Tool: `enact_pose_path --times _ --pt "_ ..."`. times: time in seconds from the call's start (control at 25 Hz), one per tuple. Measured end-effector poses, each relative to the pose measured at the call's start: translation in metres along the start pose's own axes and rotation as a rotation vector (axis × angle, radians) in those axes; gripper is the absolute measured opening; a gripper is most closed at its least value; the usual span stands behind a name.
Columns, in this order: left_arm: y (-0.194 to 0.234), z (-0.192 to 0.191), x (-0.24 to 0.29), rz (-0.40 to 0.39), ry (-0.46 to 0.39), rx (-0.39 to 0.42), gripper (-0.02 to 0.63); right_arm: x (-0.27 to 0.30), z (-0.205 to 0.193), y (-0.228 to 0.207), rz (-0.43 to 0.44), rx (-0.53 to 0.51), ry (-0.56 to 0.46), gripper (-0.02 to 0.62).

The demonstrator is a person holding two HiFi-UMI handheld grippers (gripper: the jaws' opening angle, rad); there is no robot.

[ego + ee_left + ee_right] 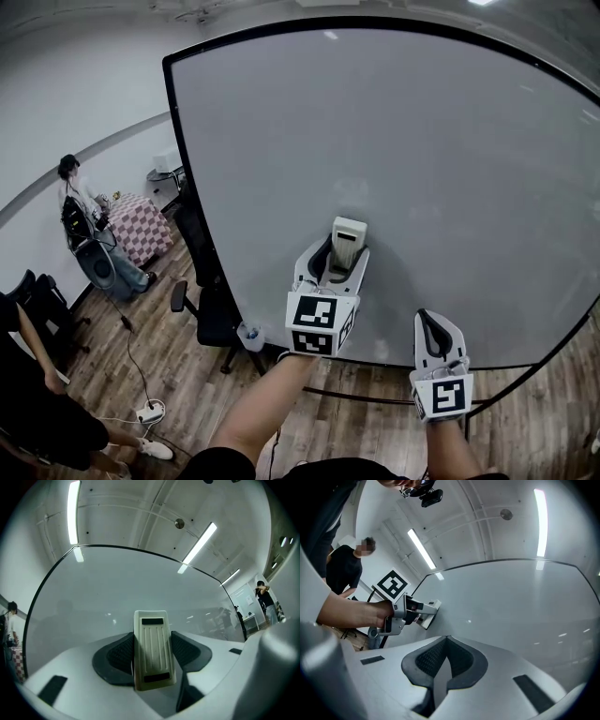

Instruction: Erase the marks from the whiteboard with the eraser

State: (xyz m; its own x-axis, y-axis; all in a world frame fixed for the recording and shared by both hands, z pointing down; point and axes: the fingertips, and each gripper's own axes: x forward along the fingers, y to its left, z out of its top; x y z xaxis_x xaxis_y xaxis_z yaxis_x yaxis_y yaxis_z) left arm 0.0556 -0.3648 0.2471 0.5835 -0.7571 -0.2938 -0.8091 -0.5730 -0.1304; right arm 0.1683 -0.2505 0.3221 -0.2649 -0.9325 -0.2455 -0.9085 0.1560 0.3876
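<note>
A large black-framed whiteboard (394,159) fills the head view; I see no marks on it. My left gripper (339,251) is shut on a cream ribbed eraser (348,239), whose far end rests against the board's lower middle. In the left gripper view the eraser (153,648) sits clamped between the dark pads (119,656), pointing at the board (126,588). My right gripper (436,339) hangs lower right, near the board's bottom edge, shut and empty. In the right gripper view its pads (429,660) meet, and the left gripper with the eraser (427,613) shows at left on the board (511,606).
A black office chair (211,314) stands by the board's left post. A person (84,220) stands beside a chequered table (141,228) at far left. Another person's leg and shoe (150,448) show at bottom left, with a cable and power strip (148,411) on the wooden floor.
</note>
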Motion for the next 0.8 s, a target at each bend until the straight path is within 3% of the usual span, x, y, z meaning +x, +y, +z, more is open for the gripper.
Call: enact_pose_path --times 0.28,0.8 --pt "-0.013 -0.005 -0.037 -0.025 -0.008 0.014 0.265 -0.011 0.002 0.004 -0.003 0.014 0.01 0.018" --pt "-0.029 -0.068 -0.114 -0.023 0.041 -0.103 0.265 -0.015 -0.006 0.04 0.051 0.067 0.022 0.018"
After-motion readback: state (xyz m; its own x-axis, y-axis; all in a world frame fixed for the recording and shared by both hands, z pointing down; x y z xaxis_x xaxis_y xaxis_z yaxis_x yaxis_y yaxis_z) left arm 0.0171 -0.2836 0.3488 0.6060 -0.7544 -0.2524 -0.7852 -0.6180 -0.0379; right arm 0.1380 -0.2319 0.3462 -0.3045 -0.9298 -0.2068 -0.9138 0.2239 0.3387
